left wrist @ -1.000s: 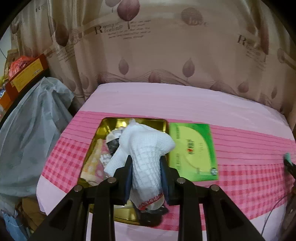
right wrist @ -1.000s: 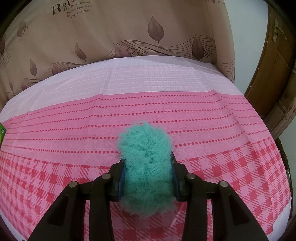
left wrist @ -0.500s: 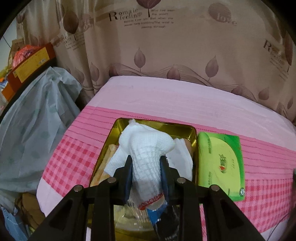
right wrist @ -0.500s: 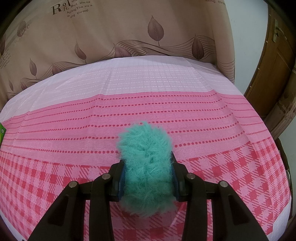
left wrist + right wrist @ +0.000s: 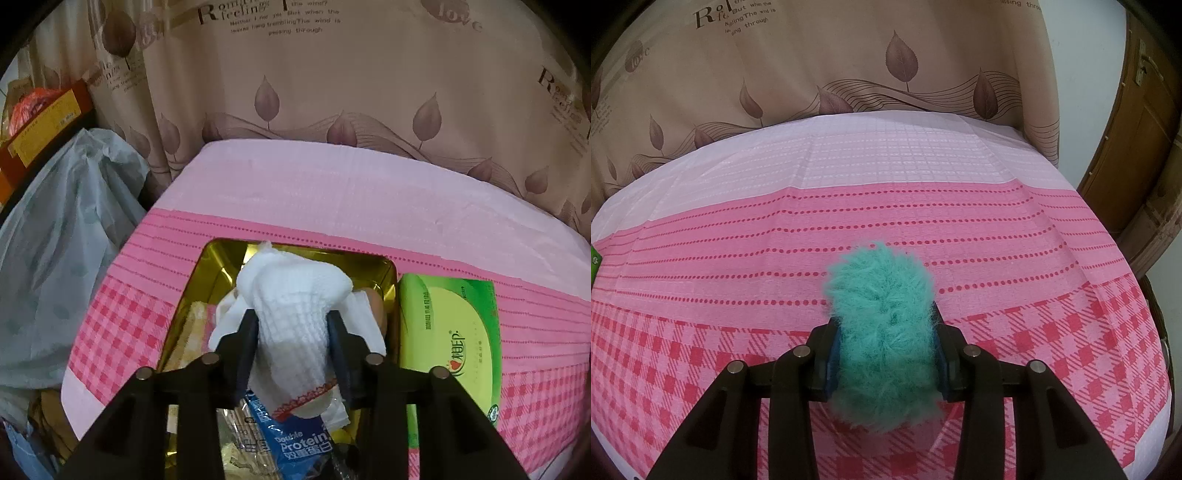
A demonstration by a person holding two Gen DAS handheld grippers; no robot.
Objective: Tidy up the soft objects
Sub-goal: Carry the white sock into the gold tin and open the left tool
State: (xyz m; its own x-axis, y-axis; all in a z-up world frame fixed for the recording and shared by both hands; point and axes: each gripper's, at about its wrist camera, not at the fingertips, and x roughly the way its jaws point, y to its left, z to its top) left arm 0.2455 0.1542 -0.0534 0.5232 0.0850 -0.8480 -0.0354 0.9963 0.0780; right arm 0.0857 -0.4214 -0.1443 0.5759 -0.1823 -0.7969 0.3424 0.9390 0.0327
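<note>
The left tongs (image 5: pixel 291 332) hang above the gold tin (image 5: pixel 384 275), jaws opening around the white knit sock (image 5: pixel 295 306), which still sits between them, draped forward over the tin's contents. The right tongs (image 5: pixel 884 354) are clenched on the teal fluffy piece (image 5: pixel 882 332) above the pink tabletop (image 5: pixel 923 206). My worry: the sock may snag on a pad (image 5: pixel 248 332) or slump onto the green wipes pack (image 5: pixel 454 332) just right of the left tongs, missing the tin.
</note>
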